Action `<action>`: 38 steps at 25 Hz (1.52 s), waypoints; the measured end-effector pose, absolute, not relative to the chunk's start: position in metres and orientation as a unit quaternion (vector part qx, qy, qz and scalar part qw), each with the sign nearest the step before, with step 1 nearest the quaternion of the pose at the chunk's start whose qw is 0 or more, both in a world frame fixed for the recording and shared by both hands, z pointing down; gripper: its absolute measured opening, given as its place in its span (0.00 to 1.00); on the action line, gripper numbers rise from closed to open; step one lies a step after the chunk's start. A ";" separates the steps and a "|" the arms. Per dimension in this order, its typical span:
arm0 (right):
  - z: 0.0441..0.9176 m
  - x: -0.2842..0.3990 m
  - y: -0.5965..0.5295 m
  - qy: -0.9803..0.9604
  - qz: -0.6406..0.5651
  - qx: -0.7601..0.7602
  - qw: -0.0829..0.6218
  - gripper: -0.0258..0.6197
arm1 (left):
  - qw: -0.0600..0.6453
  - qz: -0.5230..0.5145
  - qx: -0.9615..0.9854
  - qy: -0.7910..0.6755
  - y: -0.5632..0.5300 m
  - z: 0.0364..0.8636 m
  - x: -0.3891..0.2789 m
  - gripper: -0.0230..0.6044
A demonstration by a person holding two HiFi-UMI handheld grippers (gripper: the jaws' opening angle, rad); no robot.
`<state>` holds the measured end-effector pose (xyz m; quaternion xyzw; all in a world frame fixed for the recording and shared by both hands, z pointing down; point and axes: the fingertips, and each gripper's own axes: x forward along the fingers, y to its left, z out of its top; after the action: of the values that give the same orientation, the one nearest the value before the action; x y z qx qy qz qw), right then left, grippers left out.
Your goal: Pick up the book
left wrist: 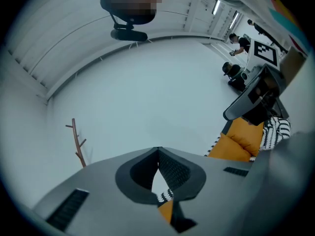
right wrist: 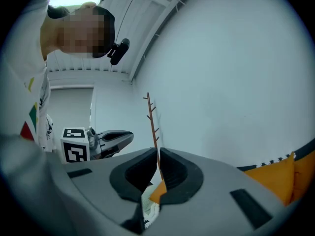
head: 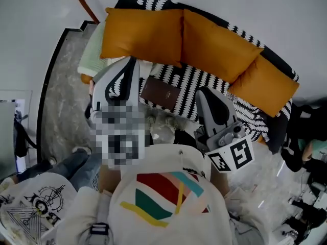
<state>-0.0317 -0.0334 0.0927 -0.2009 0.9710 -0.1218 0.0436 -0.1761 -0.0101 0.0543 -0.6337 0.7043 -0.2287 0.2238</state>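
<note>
Book [head: 162, 93], brown, lies flat between the left hand-held gripper [head: 134, 62] and right hand-held gripper [head: 201, 93], both with jaws pressed together (empty). It rests on a striped blanket [head: 186, 83], with orange cushions [head: 214, 45] behind.

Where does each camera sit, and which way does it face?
Head view: head-mounted, facing steeply down at the sofa, book, left gripper and right gripper; the person's shirt shows below.
Left gripper view: on the left gripper, facing level along shut jaws at the white wall; the person's head shows above.
Right gripper view: on the right gripper, facing level at that wall; head and shirt show at left.
Shared: both gripper views show the wooden coat stand and orange cushions.
</note>
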 end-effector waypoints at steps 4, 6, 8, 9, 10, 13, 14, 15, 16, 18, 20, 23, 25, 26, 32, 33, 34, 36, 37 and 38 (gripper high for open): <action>0.120 -0.025 -0.030 0.963 -0.129 -0.234 0.043 0.08 | 0.205 -0.229 -0.670 0.675 -0.016 0.081 -0.170 0.04; 0.142 -0.022 -0.027 0.960 -0.141 -0.240 0.042 0.08 | 0.184 -0.225 -0.687 0.666 -0.017 0.108 -0.168 0.04; 0.174 -0.022 -0.026 0.958 -0.168 -0.230 0.036 0.08 | 0.169 -0.226 -0.700 0.656 -0.022 0.142 -0.168 0.04; 0.192 -0.024 -0.024 0.958 -0.186 -0.217 0.036 0.08 | 0.164 -0.229 -0.705 0.650 -0.026 0.161 -0.168 0.04; 0.212 -0.025 -0.022 0.956 -0.207 -0.205 0.038 0.09 | 0.161 -0.232 -0.711 0.644 -0.030 0.181 -0.168 0.04; 0.285 -0.017 -0.019 0.931 -0.287 -0.216 0.057 0.31 | 0.159 -0.232 -0.726 0.628 -0.043 0.241 -0.164 0.04; 0.315 -0.012 -0.018 0.919 -0.316 -0.229 0.059 0.44 | 0.160 -0.232 -0.730 0.623 -0.047 0.261 -0.162 0.04; 0.347 -0.007 -0.014 0.907 -0.343 -0.238 0.055 0.47 | 0.159 -0.232 -0.733 0.619 -0.049 0.281 -0.159 0.04; 0.379 -0.002 -0.009 0.896 -0.368 -0.244 0.045 0.47 | 0.156 -0.231 -0.736 0.616 -0.050 0.301 -0.156 0.04; 0.443 0.007 0.004 0.879 -0.409 -0.245 0.021 0.47 | 0.148 -0.228 -0.743 0.611 -0.049 0.339 -0.148 0.04; 0.501 0.014 0.012 0.865 -0.438 -0.244 0.000 0.47 | 0.137 -0.229 -0.748 0.607 -0.048 0.375 -0.141 0.04; 0.574 0.023 0.020 0.830 -0.494 -0.257 -0.014 0.47 | 0.112 -0.238 -0.760 0.594 -0.041 0.422 -0.132 0.04; 0.617 0.025 0.021 0.807 -0.529 -0.260 -0.022 0.47 | 0.098 -0.247 -0.768 0.583 -0.036 0.448 -0.129 0.04; 0.638 0.024 0.019 0.800 -0.540 -0.258 -0.030 0.47 | 0.096 -0.252 -0.769 0.579 -0.034 0.459 -0.129 0.05; 0.731 0.013 0.031 0.779 -0.575 -0.223 -0.117 0.47 | 0.089 -0.277 -0.764 0.576 -0.026 0.492 -0.133 0.04; 0.741 0.011 0.034 0.778 -0.575 -0.217 -0.130 0.47 | 0.088 -0.277 -0.761 0.580 -0.026 0.493 -0.134 0.04; 0.750 0.009 0.037 0.775 -0.579 -0.212 -0.138 0.47 | 0.088 -0.277 -0.760 0.582 -0.026 0.494 -0.134 0.04; 0.764 0.006 0.041 0.767 -0.592 -0.204 -0.142 0.47 | 0.090 -0.278 -0.757 0.585 -0.025 0.495 -0.133 0.04; 0.770 0.002 0.042 0.763 -0.599 -0.199 -0.139 0.47 | 0.092 -0.278 -0.755 0.587 -0.024 0.496 -0.132 0.04; 0.776 -0.002 0.041 0.762 -0.603 -0.194 -0.134 0.47 | 0.096 -0.279 -0.753 0.589 -0.023 0.496 -0.131 0.04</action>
<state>-0.0021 0.0413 0.7756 -0.1936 0.7621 -0.6033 -0.1335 -0.1311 -0.0232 0.4961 -0.7526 0.5885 -0.2791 0.0961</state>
